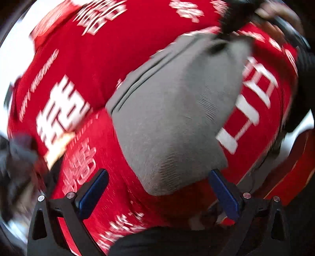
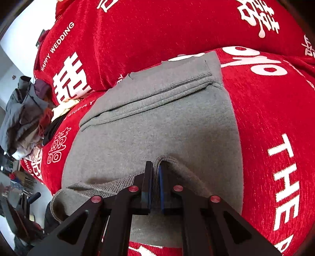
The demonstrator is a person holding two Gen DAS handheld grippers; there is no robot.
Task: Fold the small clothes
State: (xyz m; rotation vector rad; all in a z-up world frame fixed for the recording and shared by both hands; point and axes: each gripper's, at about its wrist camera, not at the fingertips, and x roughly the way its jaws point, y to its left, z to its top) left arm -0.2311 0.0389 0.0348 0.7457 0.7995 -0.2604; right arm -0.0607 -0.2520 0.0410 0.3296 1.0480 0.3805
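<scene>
A small grey knit garment [image 2: 157, 122] lies folded on a red cover with white lettering [image 2: 265, 102]. My right gripper [image 2: 155, 167] is shut on a raised fold of the garment's ribbed near edge. In the blurred left wrist view the same grey garment [image 1: 173, 118] lies ahead, its near corner just beyond and between the fingertips. My left gripper [image 1: 157, 175] stands wide open above it with nothing pressed between its blue pads [image 1: 94, 195]. At the top right of that view, the other black gripper [image 1: 236, 17] pinches the garment's far end.
A heap of mixed clothes [image 2: 27, 118] sits at the left end of the red cover. Black equipment [image 2: 21, 208] stands on the floor at the lower left. A white wall [image 2: 21, 29] shows at the upper left. A dark and pale bundle [image 1: 25, 157] lies at the left.
</scene>
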